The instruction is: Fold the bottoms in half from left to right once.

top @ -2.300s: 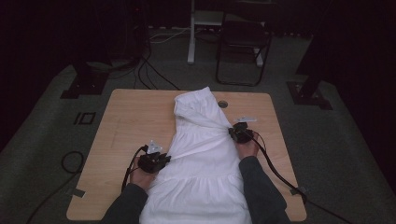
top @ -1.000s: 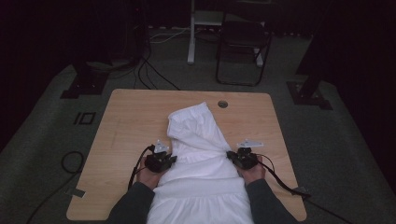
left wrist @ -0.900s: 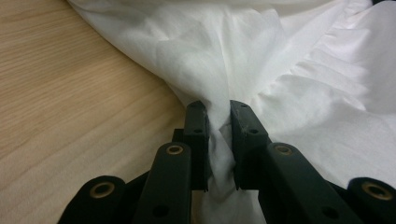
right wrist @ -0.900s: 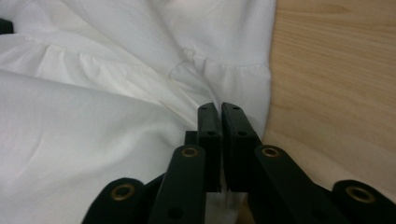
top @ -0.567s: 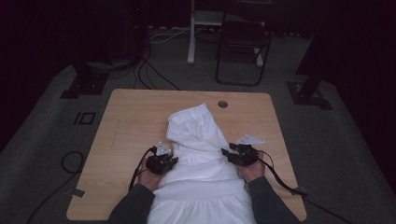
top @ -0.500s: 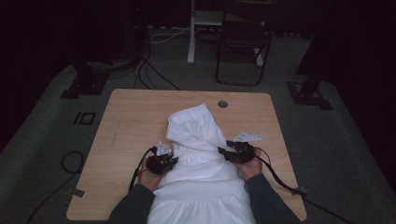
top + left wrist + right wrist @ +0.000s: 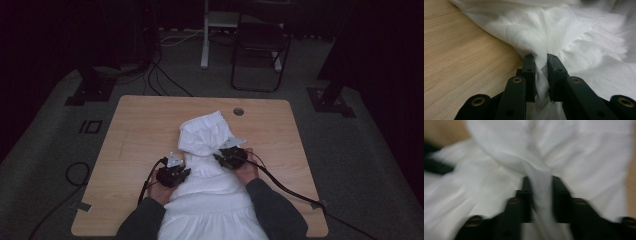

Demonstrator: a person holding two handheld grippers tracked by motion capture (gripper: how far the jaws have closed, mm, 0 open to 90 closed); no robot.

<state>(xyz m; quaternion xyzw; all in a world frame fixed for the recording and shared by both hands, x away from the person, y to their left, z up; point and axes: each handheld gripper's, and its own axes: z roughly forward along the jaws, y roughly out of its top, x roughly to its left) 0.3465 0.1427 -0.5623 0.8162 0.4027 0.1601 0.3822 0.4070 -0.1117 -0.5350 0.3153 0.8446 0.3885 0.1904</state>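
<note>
From above, the white garment (image 7: 207, 165) is lying bunched on the desk (image 7: 135, 130). The left tool (image 7: 540, 75) is pinching a fold of it. The right tool (image 7: 540, 195), jaws just closing, is clamping another, blurred fold.

A pale rectangular wooden table (image 7: 135, 130) stands on dim grey carpet (image 7: 40, 150); behind it, a black metal folding chair (image 7: 260, 55) and trailing floor cables (image 7: 165, 82).
</note>
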